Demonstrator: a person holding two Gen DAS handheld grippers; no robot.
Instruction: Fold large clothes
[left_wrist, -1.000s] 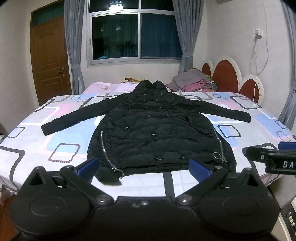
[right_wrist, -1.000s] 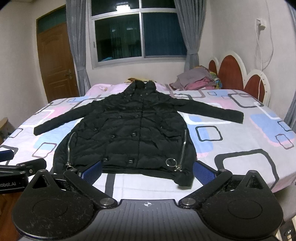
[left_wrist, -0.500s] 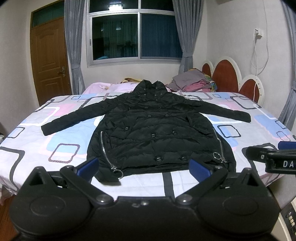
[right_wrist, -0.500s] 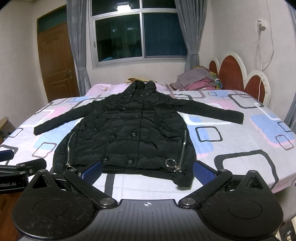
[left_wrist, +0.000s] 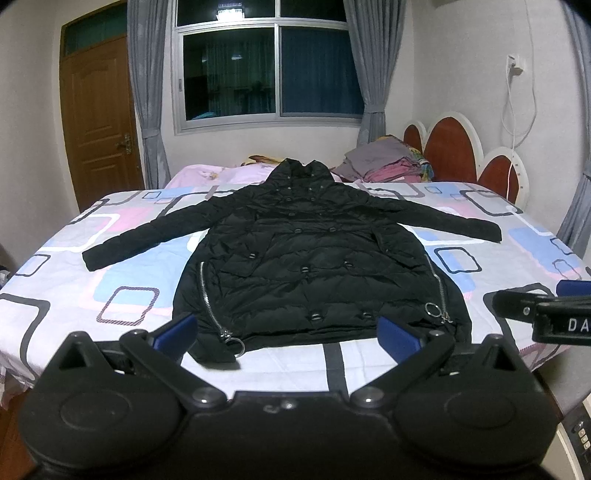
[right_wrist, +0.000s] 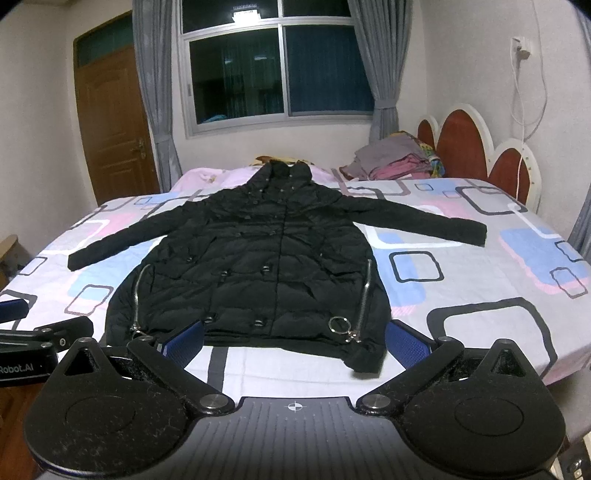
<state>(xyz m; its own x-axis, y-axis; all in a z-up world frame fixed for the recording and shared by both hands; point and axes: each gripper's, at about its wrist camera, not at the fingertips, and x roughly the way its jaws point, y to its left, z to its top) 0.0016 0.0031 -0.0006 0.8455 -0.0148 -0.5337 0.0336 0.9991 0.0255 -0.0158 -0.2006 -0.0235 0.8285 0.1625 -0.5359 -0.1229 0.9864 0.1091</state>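
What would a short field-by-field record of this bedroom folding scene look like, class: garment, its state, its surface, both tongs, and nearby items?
garment: black padded coat, buttoned front, side zips with ring pulls
state: laid flat, unfolded, both sleeves spread out, collar toward the window
surface: bed with a patterned sheet
left tongs: open, empty, short of the coat's hem
right tongs: open, empty, short of the hem
nearby: stack of folded clothes by the headboard
progress: folding not yet begun
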